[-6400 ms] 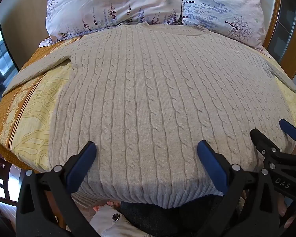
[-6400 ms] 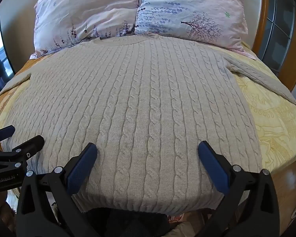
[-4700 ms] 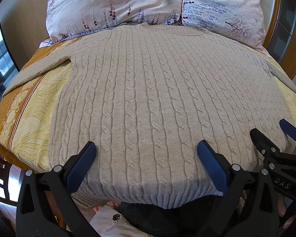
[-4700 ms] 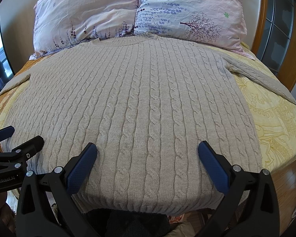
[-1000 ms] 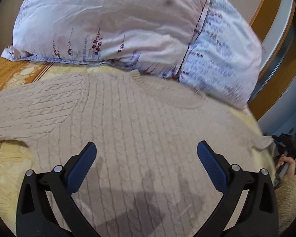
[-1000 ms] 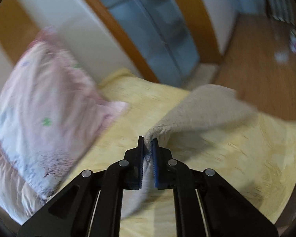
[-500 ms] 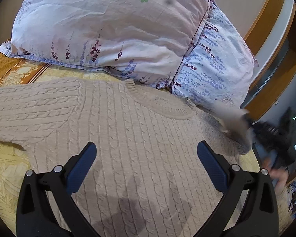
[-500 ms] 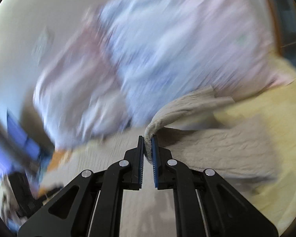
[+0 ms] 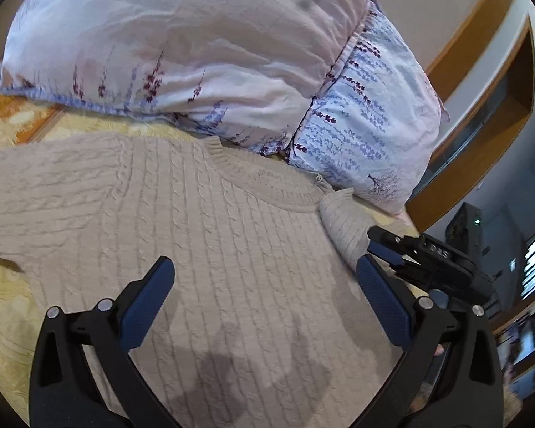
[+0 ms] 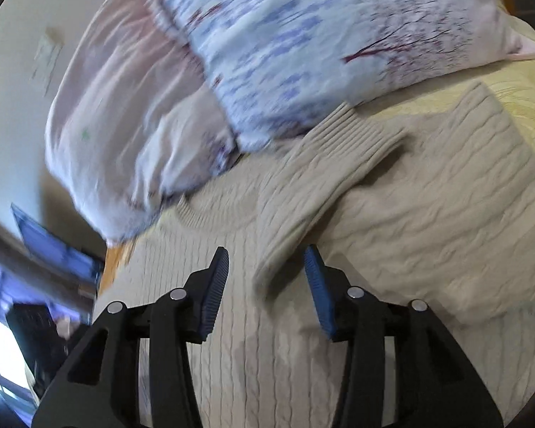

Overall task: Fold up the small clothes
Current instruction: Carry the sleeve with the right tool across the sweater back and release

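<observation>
On the bed (image 9: pixel 3 321), 1 cable-knit sweater (image 9: pixel 203 249) lies flat below 2 pillows (image 9: pixel 182 42). 1 sleeve (image 10: pixel 324 192) has been folded across the chest; the other sleeve (image 9: pixel 35 185) and body remain. The right gripper (image 10: pixel 267 281) has just been opened, its jaws released around the sleeve; the left gripper (image 9: pixel 264 299) is held wide, empty.

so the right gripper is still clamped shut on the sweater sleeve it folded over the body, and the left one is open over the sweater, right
Not quite: the right gripper is no longer clamped. The right wrist view shows that its jaws have just been opening, and the folded sleeve lies loose between them, no pad pressing on it. The rest holds: the sleeve lies across the sweater body, and the left gripper is open over the sweater.
</observation>
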Available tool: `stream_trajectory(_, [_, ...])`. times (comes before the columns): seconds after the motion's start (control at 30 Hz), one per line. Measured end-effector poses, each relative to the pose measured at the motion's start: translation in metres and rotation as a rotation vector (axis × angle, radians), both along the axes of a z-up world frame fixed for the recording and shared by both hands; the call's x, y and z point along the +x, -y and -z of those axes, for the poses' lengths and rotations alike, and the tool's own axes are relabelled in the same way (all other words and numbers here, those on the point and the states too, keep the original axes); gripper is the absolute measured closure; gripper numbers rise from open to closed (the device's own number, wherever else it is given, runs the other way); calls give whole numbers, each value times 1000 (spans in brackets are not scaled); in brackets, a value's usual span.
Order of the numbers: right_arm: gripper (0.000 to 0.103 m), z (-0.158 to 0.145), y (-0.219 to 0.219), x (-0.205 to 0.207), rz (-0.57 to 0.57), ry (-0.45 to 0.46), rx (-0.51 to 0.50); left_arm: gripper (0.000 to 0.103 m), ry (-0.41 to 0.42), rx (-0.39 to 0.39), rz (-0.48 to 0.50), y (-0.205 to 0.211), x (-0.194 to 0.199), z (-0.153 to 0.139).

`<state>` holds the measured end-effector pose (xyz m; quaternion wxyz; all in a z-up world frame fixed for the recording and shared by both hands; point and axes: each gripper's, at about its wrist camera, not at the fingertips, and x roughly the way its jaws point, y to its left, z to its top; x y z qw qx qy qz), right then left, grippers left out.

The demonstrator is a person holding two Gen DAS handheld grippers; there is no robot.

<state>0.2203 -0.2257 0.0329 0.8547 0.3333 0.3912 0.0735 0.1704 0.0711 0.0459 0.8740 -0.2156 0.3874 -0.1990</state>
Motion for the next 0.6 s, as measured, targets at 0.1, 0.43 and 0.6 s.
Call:
stream_trajectory(0.1, [57, 8, 11, 18, 82, -36, 8, 2, -43, -60, -8, -6, 7, 5])
stream_trajectory(0.43, [94, -35, -84, 30, -165, 178, -164, 5, -114, -215, -42, -35, 11, 18])
stream_trajectory(0.6, [69, -17, -123, 18, -368, 86, -121, 6, -157, -273, -54, -39, 17, 26])
